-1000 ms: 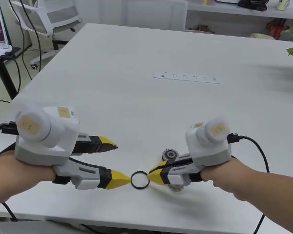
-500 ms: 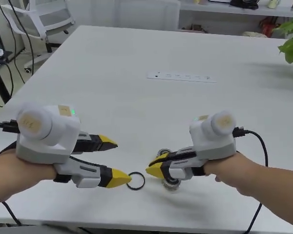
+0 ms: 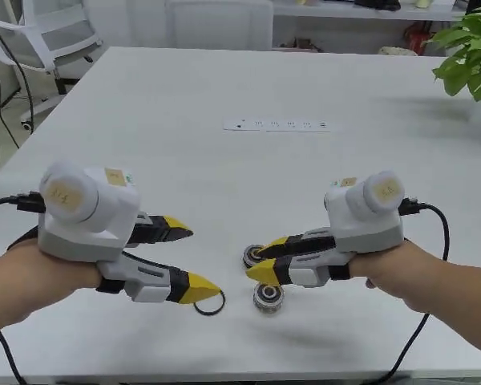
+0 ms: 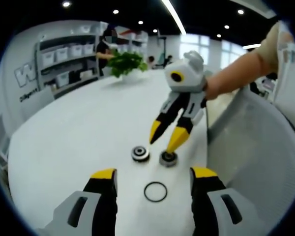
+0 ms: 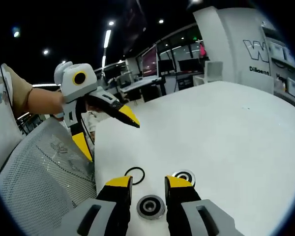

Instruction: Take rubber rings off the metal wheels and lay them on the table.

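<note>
Ceiling lights [image 4: 115, 11] brighten the white table [image 3: 264, 80] evenly; a soft shadow lies under the right gripper [image 3: 260, 258]; fisheye edges bend.

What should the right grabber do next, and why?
Probably lower the right gripper and close it on the wheel lying in line between its open jaws. One rubber ring already lies loose on the table in front of the open left gripper, so steadying the next wheel seems the sensible step.

The left gripper [image 3: 202, 261] and right gripper [image 3: 256, 262] share white-and-grey housings, black jaws and pointed yellow tips. A round tan disc [image 3: 62, 195] marks the left one's housing. A black cable [image 3: 433, 210] trails from each. The person wears a short beige sleeve [image 4: 278, 42].
</note>
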Demonstrator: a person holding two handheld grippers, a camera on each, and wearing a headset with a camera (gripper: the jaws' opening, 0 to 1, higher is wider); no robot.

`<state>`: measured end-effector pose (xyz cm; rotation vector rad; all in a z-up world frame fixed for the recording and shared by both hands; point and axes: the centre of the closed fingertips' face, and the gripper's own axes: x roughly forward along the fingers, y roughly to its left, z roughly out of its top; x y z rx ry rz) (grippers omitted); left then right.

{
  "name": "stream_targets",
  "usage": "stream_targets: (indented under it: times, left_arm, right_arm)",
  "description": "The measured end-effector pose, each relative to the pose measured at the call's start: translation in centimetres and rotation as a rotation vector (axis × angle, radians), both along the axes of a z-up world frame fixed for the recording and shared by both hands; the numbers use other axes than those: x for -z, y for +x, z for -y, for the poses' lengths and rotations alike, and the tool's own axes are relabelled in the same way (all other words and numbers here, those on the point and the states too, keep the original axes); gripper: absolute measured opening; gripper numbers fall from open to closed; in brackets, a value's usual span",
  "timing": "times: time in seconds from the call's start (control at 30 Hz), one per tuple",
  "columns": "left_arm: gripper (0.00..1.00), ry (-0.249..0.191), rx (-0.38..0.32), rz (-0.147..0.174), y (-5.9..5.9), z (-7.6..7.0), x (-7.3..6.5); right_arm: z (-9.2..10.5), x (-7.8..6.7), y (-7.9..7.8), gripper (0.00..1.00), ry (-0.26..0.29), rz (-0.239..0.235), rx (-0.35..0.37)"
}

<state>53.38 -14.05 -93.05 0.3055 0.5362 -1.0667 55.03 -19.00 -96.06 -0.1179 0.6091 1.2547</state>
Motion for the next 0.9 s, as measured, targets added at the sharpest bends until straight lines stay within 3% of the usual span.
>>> stream_targets:
  times: [0.13,0.47,0.9]
  left_arm:
    - [0.60,0.007,0.013,0.004,0.6,0.7,0.0]
    - [0.57,0.024,0.033,0.015,2.3,1.9,0.3]
    - [0.51,0.045,0.022,0.006,4.4,2.3,1.6]
  right_arm:
    - [0.9,-0.3,0.5,0.29,0.001,0.024,0.019]
    - [2.1,-0.5,1.6,0.29,-0.005,0.051,0.042]
    - [3.5,0.8,3.3,0.27,-0.026,0.061,0.072]
